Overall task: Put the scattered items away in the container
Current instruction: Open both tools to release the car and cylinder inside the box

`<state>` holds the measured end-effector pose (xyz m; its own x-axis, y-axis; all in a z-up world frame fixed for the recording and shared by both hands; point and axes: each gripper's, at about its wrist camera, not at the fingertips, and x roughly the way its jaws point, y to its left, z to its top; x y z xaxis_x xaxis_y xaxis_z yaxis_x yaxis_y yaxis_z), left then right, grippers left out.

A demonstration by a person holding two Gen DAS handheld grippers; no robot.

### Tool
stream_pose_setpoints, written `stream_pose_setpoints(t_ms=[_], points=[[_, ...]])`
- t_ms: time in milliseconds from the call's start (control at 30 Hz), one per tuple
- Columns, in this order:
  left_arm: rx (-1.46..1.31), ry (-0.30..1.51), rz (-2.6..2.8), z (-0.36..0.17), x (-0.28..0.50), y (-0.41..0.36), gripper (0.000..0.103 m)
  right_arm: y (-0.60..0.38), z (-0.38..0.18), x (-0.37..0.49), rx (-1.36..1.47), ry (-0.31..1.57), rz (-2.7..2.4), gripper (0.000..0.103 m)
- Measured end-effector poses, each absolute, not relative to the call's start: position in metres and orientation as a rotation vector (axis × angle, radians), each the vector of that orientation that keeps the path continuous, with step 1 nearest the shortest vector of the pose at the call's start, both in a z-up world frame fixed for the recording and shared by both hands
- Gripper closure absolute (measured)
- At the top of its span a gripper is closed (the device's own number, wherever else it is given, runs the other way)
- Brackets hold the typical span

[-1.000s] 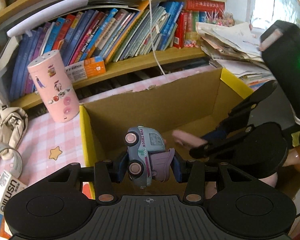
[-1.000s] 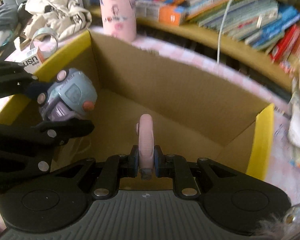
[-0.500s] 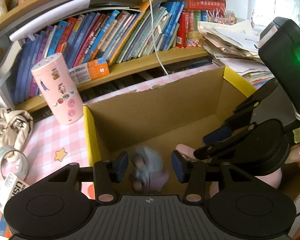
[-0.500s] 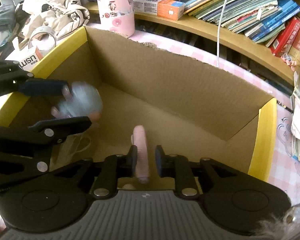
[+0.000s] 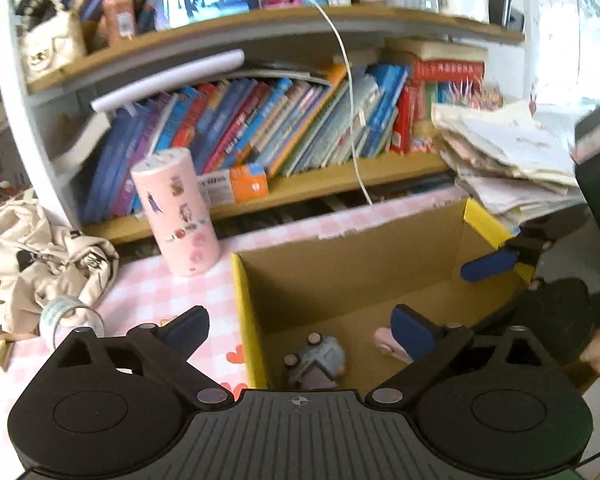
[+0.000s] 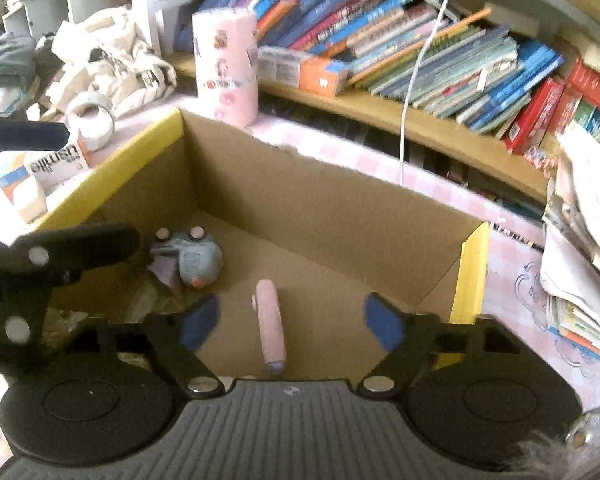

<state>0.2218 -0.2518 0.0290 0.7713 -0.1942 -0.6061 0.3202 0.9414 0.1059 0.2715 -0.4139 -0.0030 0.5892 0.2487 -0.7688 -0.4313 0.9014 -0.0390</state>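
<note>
An open cardboard box [image 5: 340, 264] with yellow-edged flaps stands on the pink checked table; it also shows in the right wrist view [image 6: 320, 200]. A grey-blue toy truck [image 5: 320, 362] lies on its side on the box floor, also in the right wrist view [image 6: 190, 258]. A flat pink item [image 6: 270, 322] lies on the box floor beside it, partly seen in the left wrist view [image 5: 388, 342]. My left gripper [image 5: 300, 326] is open and empty above the box's left wall. My right gripper [image 6: 292, 322] is open and empty above the pink item.
A pink cylinder with stickers [image 5: 176, 212] stands behind the box. A tape roll [image 6: 90, 120], a small carton [image 6: 40, 176] and a cream cloth bag [image 5: 40, 256] lie to the left. Bookshelves [image 5: 284, 120] stand behind, with a paper stack [image 5: 512, 160] on the right.
Both grippers have opened wide and risen. The toy truck dropped from my left gripper and the pink item from my right one; both now lie on the box floor.
</note>
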Motion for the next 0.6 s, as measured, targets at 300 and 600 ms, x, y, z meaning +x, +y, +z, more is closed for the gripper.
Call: stream_pose_setpoints(t_ms=[300,600], points=[[0.181,0.577,-0.248,0.045,0.194,-0.239,0.002,-0.408,0.016,0.238,-0.225,0.745,0.431,0.018],[0.151,0.568,-0.209,0.05,0.169,-0.229,0.002,-0.409,0.033,0.214,-0.211,0.65,0.426,0.016]])
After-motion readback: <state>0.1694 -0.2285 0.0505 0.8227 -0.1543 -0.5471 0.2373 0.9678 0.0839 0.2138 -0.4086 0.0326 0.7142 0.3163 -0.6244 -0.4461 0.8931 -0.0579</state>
